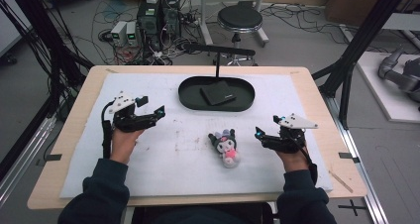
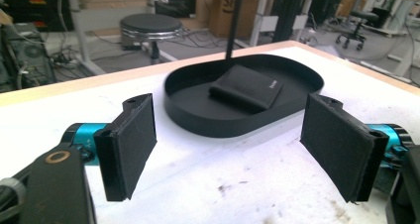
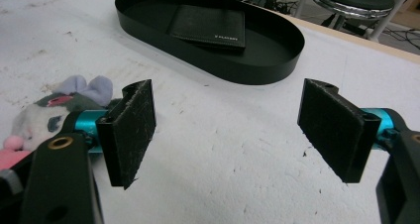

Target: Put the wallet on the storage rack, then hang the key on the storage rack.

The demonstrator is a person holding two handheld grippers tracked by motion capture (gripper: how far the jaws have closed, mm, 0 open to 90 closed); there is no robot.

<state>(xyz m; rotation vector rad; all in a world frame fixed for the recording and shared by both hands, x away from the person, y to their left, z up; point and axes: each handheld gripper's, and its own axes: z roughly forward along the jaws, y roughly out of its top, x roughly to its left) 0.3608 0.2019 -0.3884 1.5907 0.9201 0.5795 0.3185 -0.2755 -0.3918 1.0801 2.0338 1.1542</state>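
The small plush toy with black hood, purple ears and pink body (image 1: 225,147) lies on the white mat in front of the black oval tray (image 1: 188,99), long axis toward the person. The right gripper (image 1: 259,133), jaws apart and empty, sits just beside it; the left gripper (image 1: 151,110), also spread and empty, is farther off

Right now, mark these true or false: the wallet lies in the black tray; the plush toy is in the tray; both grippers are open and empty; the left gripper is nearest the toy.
1. The wallet lies in the black tray. True.
2. The plush toy is in the tray. False: it lies on the white mat, nearer the person.
3. The left gripper and right gripper are open and empty. True.
4. The left gripper is nearest the toy. False: the right gripper is nearer.
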